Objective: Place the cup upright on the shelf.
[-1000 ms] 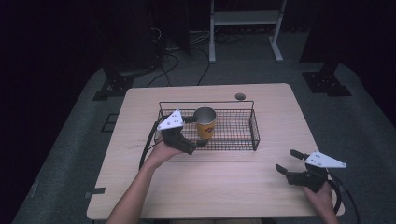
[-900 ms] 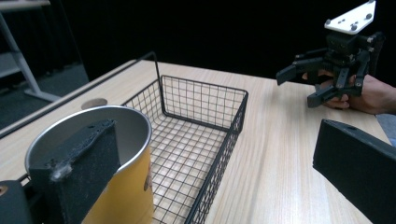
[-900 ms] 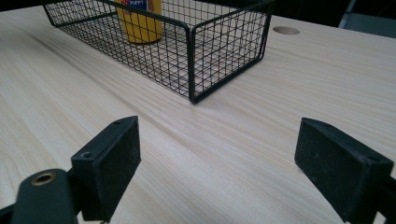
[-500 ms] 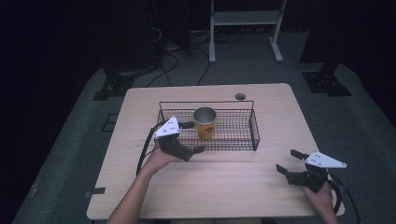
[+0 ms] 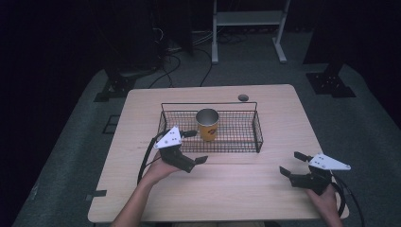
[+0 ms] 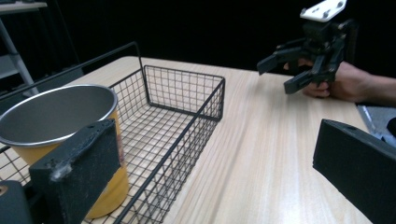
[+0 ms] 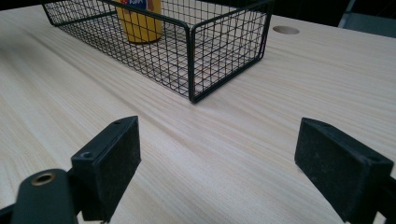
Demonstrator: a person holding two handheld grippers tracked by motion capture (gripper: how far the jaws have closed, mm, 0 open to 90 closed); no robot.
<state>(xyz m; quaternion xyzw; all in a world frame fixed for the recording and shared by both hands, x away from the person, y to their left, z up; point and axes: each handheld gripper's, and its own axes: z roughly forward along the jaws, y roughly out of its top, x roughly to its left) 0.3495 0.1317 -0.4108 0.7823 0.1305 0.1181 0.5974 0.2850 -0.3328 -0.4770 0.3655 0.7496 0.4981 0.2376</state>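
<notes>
Pale wood surface [image 5: 246, 189], wire basket [image 5: 257, 137] at its middle, and my cup [image 5: 207, 124] stands upright inside, left of centre. It looks light, stiff and slick, so I'd pinch the rim or squeeze the body gently. My left tongs [image 5: 195, 147], spread wide, sit near the cup at the basket's near edge; my right tongs [image 5: 291, 163] gape empty, well apart.

The cup [image 6: 60, 135] is showing a dull brushed-metal inside and a glossy yellow outside, sitting in a basket [image 5: 257, 135] of thin black-coated wire. The table [image 5: 246, 189] is looking like pale, smooth, matt wood grain, and the left gripper [image 5: 195, 146] is wearing rough, matt black jaw pads.
</notes>
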